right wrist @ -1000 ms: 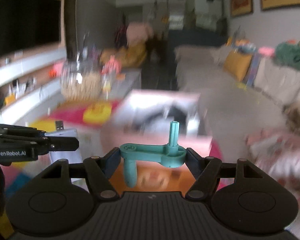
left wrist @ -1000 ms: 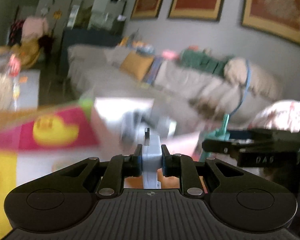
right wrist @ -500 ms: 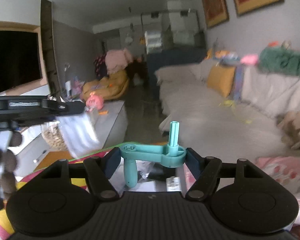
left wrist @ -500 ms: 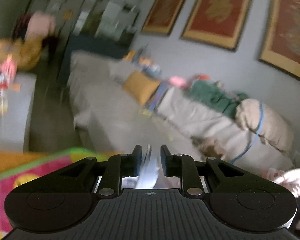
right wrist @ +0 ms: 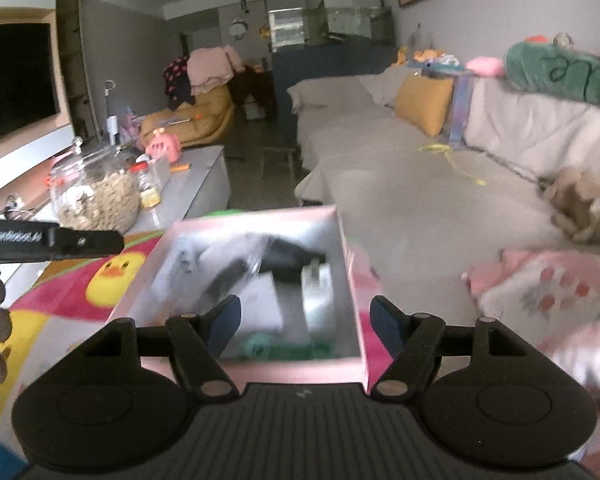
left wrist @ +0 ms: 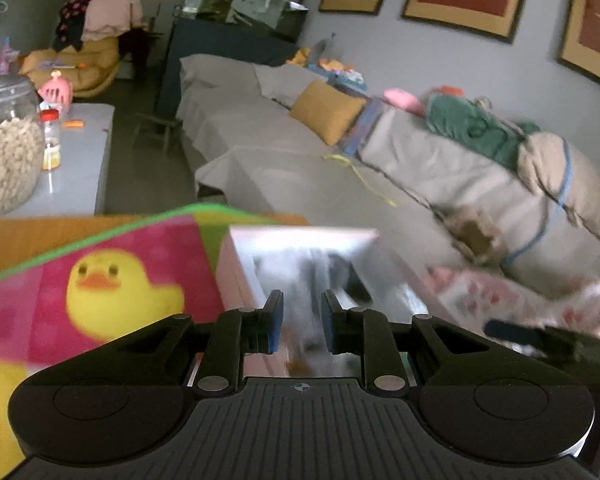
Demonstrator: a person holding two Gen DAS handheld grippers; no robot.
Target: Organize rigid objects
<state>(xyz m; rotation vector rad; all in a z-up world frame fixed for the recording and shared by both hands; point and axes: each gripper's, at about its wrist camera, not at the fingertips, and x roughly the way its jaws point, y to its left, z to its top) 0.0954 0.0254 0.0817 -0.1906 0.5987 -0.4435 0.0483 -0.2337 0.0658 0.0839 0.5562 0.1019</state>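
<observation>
bright duck-print play mat (left wrist: 112, 280) carries an open pink rectangular box (right wrist: 340, 232) already holding blurred rigid items, including a teal plastic crank (right wrist: 260, 346). both sets of tongs hover empty over it: left gripper (left wrist: 302, 322) narrowly parted, right gripper (right wrist: 306, 322) wide. sorting looks well along; whatever is left lies out of view.

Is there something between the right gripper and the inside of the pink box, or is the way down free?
Nothing visible blocks it. The right gripper is open and empty above the open-topped pink box. The teal part lies inside by the near wall. The left gripper stays off to the left side.
</observation>
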